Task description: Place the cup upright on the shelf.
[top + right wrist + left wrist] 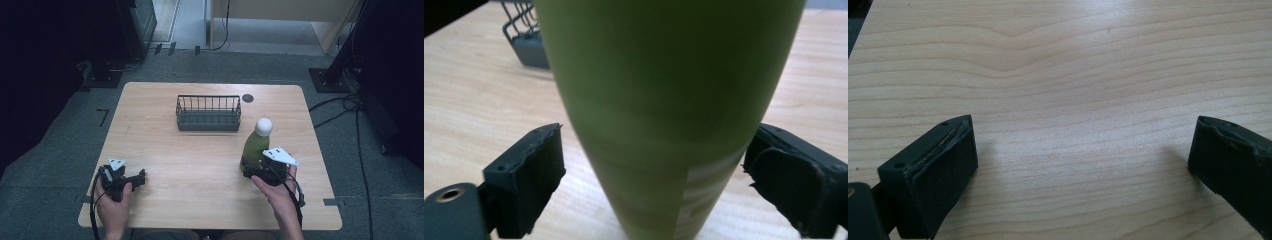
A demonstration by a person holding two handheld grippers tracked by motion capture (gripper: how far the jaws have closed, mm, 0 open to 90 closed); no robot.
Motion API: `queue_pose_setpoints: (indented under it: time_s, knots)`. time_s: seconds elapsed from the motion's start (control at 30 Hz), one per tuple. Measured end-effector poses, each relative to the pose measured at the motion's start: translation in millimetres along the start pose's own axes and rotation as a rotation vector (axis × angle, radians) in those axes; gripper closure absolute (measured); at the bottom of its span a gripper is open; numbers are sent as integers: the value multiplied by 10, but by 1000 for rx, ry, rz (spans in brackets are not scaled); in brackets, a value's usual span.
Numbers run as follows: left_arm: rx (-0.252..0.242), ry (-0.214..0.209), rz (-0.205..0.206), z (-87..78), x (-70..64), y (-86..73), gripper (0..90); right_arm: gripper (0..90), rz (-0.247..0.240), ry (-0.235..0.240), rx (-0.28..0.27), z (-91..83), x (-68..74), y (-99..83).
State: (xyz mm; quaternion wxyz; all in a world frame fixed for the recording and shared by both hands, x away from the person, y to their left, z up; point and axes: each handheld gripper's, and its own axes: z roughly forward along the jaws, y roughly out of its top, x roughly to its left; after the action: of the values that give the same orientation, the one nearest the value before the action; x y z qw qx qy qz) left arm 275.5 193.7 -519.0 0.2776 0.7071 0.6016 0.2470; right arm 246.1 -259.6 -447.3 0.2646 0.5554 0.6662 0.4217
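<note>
High view: tall olive-green bottle with a rounded white cap (257,145) upright on the pale wooden worktop (200,170), toward the right side, just in front of and to the right of the dark wire basket (208,113) at the far middle; right tongs (257,169) brought up against the bottle's base, grey three-cornered plate on top, hand behind; left tongs (140,176) resting low near the front left corner, well apart from bottle and basket.

Right gripper view: green bottle (669,115) standing between the two black jaws, a gap visible on each side; jaws spread wide, not yet pressing, nothing gripped; basket (526,37) off at upper left.

Left gripper view: left tongs (1083,155) gaping wide over bare wood grain, holding nothing.

Step in hand, by judgement: lining up for a grasp on the bottle's lower body, closing not yet begun. Next move likely calls for squeezing evenly on both sides, low enough to keep the tall bottle from tipping; then a straight lift, probably toward the basket; smooth tapered wall may slip, so firm hold needed.
</note>
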Motion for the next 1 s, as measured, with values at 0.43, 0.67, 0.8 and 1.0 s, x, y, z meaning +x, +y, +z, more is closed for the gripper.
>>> queue_pose_setpoints:
  time_s: [0.43, 0.67, 0.8, 1.0]
  knots:
    - [0, -1, 2, 0, 0, 0, 0, 156, 17, -13, -19, 105, -5, 109]
    - [0, -2, 1, 0, 0, 0, 0, 192, 1, -17, -27, 123, 7, 138]
    - [2, -2, 2, -1, 1, 0, 0, 198, 6, -26, -36, 129, -5, 149]
    - [2, -1, 2, -1, 1, 1, 0, 200, 9, -29, -47, 133, 2, 186]
